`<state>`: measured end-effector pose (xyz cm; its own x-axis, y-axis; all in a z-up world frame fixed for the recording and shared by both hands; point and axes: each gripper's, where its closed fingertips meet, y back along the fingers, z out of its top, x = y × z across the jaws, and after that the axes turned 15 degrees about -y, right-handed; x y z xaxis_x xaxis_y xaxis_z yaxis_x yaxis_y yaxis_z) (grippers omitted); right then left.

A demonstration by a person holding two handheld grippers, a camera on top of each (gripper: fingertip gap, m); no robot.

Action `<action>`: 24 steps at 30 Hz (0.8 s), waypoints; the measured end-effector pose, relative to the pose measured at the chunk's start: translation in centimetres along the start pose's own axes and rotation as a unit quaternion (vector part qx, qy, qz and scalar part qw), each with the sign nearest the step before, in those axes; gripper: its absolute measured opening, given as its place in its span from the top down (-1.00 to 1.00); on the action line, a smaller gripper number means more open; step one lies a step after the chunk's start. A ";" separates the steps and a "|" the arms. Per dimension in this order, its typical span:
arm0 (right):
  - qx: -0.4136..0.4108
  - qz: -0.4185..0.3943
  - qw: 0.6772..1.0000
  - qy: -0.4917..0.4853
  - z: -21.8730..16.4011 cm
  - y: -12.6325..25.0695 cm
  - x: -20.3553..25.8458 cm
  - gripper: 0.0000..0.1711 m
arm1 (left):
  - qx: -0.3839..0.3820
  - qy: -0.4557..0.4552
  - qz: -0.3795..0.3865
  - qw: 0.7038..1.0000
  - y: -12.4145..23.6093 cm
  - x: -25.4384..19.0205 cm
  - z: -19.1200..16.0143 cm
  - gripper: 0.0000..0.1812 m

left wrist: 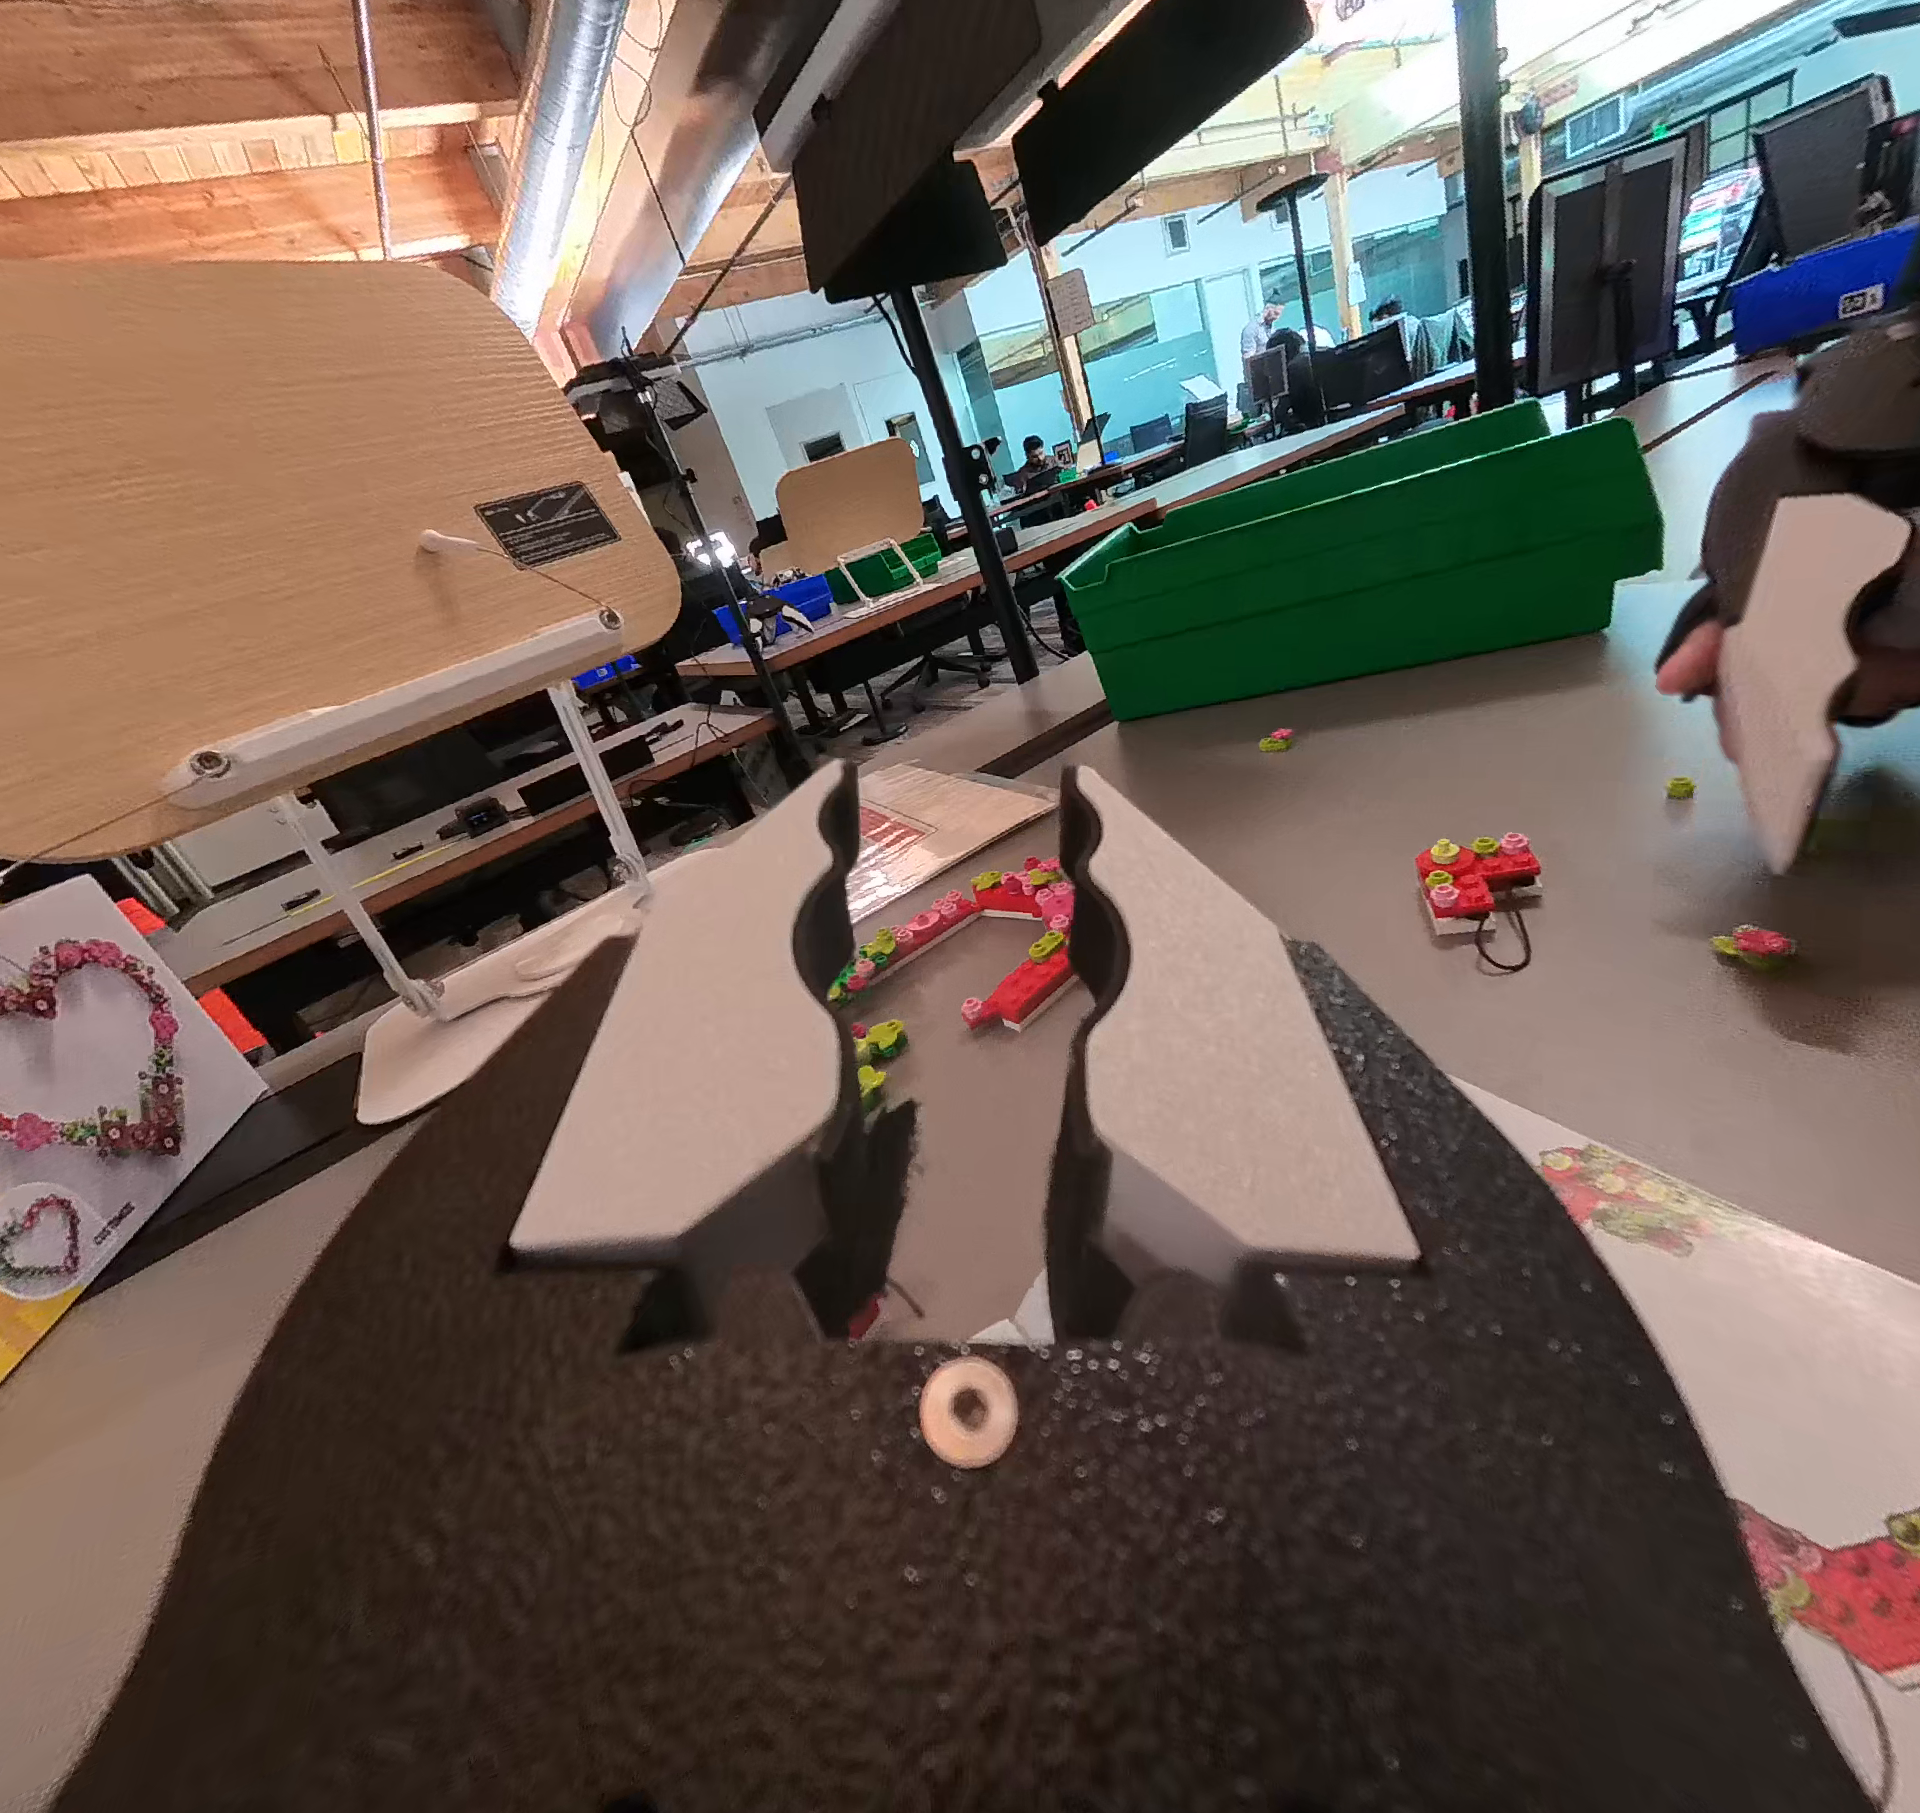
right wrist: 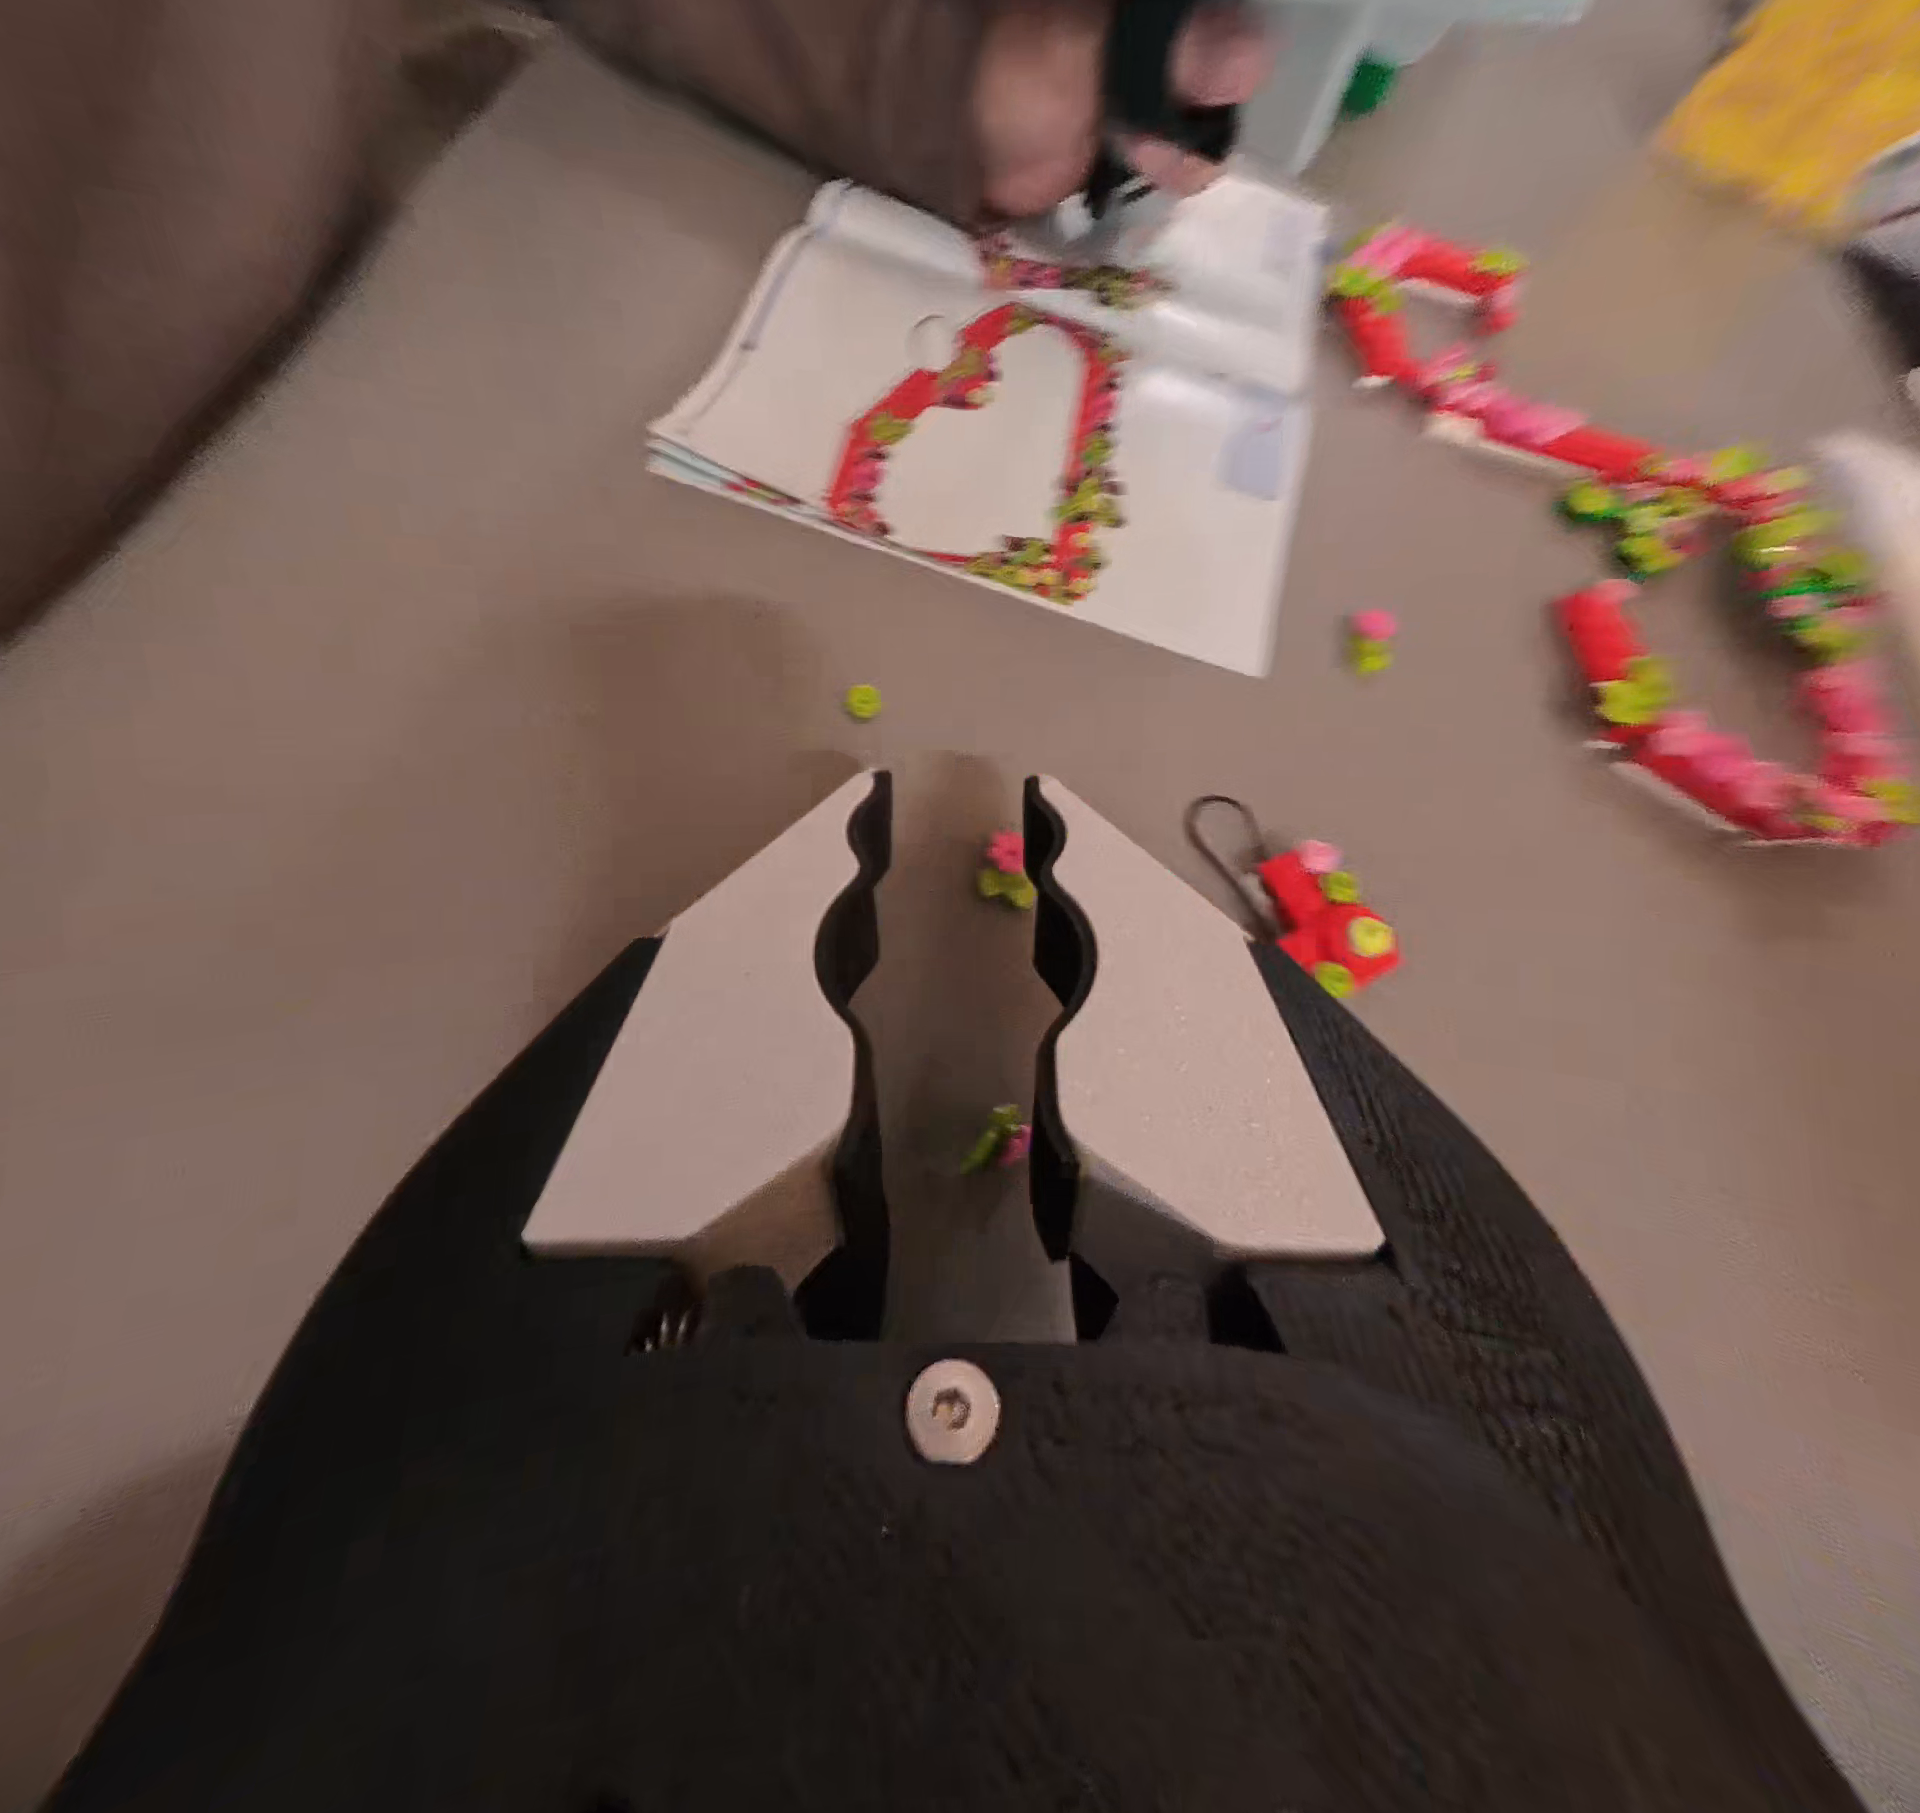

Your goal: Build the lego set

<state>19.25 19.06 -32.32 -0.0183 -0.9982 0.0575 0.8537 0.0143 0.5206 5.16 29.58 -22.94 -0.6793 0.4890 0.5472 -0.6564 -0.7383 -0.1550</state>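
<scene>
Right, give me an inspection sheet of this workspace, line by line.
Surface: grey table, mostly bare.
Job's things: open instruction booklet showing a heart; partly built red-pink heart frame; small red section with a wire loop; loose flower pieces.
Clutter: green bin; set box.
Grippers: left hand-held gripper open, empty; right hand-held gripper open, empty, flower piece beyond its tips.
Cables: nothing seen.
Surroundings: desk lamp, office desks, monitors, people far off.

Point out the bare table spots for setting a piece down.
Free: the grey stretch left of the right gripper, below the instruction booklet; also between the green bin and the small red chunk. Crowded: around the heart frame pieces.
</scene>
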 end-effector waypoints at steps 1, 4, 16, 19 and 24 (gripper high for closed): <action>0.010 0.034 0.999 -0.012 0.0 -0.2 0.8 0.76 | 0.001 0.002 -0.002 1.000 0.0 -0.1 -0.1 0.60; 0.069 0.081 0.994 -0.026 -0.8 -0.3 1.5 0.76 | 0.004 0.003 -0.005 1.000 -0.1 -0.2 -0.2 0.60; 0.088 0.093 0.991 -0.025 -1.9 -0.4 -1.8 0.74 | 0.010 -0.035 -0.036 0.999 -0.3 -1.9 0.1 0.61; 0.095 0.108 0.989 -0.014 -1.9 -0.9 -1.6 0.76 | 0.017 -0.032 -0.045 0.998 -0.4 -2.1 -0.2 0.60; 0.108 0.109 0.988 -0.002 -2.4 -1.2 -1.6 0.84 | 0.046 0.014 -0.116 0.992 -0.9 -4.4 -0.4 0.47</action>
<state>19.52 20.48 -35.08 0.1516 -0.9697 0.1914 0.7067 0.2417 0.6649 8.54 28.27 -25.56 -0.5227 0.6624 0.5366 -0.7645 -0.6427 0.0487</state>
